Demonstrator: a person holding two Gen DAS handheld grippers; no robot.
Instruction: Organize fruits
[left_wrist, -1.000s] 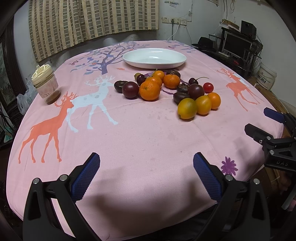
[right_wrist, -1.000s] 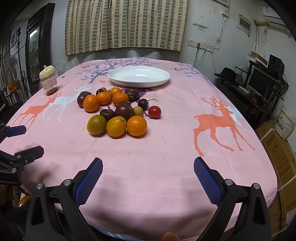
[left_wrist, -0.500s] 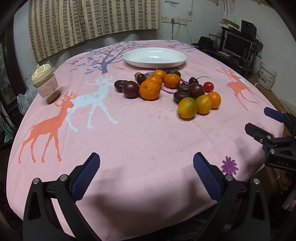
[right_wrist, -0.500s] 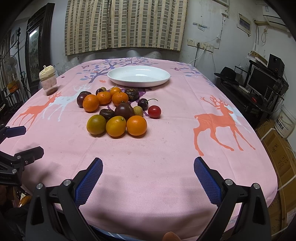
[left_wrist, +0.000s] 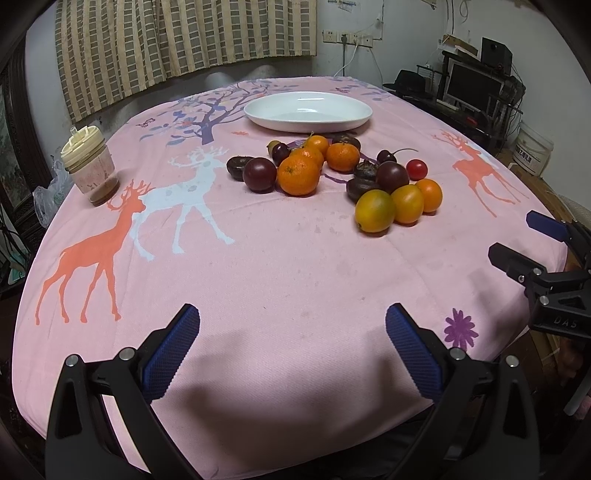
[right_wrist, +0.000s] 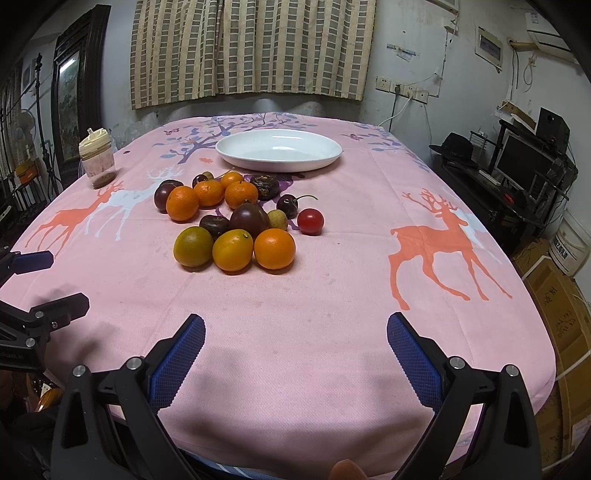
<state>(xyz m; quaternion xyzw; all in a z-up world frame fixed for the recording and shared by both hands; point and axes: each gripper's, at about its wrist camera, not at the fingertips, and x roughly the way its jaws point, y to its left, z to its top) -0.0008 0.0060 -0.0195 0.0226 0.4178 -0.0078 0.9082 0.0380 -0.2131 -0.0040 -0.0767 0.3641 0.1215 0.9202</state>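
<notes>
- Pink cloth (left_wrist: 295, 258) with deer prints covers the table; both grippers hang over its near edge.
- The left gripper (left_wrist: 293, 347) has its blue pads (left_wrist: 171, 352) spread wide, with nothing between them.
- The right gripper (right_wrist: 295, 350) is likewise gaping and empty — it also shows at the right edge of the left view.
- The fruit (right_wrist: 236, 218) lies in a loose heap mid-table, well apart from both grippers: oranges (right_wrist: 182, 203), dark plums (right_wrist: 249, 220), a red tomato (right_wrist: 310, 221), a cherry (right_wrist: 288, 205) with its stem.
- Three fruits sit in a touching row at the heap's near side — a greenish one (right_wrist: 193, 246), a yellow-orange one (right_wrist: 232, 250), an orange one (right_wrist: 274, 248).
- A white plate (right_wrist: 279, 149) sits just beyond the heap, with no fruit in it.
- A lidded jar (left_wrist: 90, 170) stands near the table's left edge.
</notes>
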